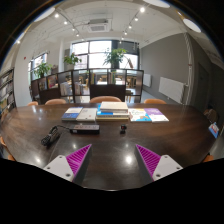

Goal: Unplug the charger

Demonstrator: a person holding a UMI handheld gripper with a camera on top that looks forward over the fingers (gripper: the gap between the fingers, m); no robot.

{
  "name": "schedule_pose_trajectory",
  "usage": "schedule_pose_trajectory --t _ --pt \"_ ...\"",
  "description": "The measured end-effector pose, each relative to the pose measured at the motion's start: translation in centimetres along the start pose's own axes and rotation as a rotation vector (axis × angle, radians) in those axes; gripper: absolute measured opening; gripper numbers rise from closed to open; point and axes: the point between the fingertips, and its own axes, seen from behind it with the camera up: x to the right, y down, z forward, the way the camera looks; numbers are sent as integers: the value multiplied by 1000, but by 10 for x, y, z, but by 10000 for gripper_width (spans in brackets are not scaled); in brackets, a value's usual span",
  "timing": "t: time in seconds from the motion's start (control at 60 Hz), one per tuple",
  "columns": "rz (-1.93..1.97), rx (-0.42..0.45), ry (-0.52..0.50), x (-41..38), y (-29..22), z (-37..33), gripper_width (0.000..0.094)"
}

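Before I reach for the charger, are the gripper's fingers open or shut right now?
Open. The fingers stand wide apart over the dark table, bare tabletop showing between the pads, nothing held.

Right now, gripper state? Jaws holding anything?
Gripper: jaws open, holding nothing, above the dark table; books lie beyond.

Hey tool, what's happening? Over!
Tool open, empty, above dark table. Black cable bundle, maybe the charger, ahead and left of the fingers. Nothing in the way.
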Motion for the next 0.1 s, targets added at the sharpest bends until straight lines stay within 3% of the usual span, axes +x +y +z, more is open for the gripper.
schedule_pose_trajectory --t 0.1 --pt "-10 0 14 2 -1 -3 852"
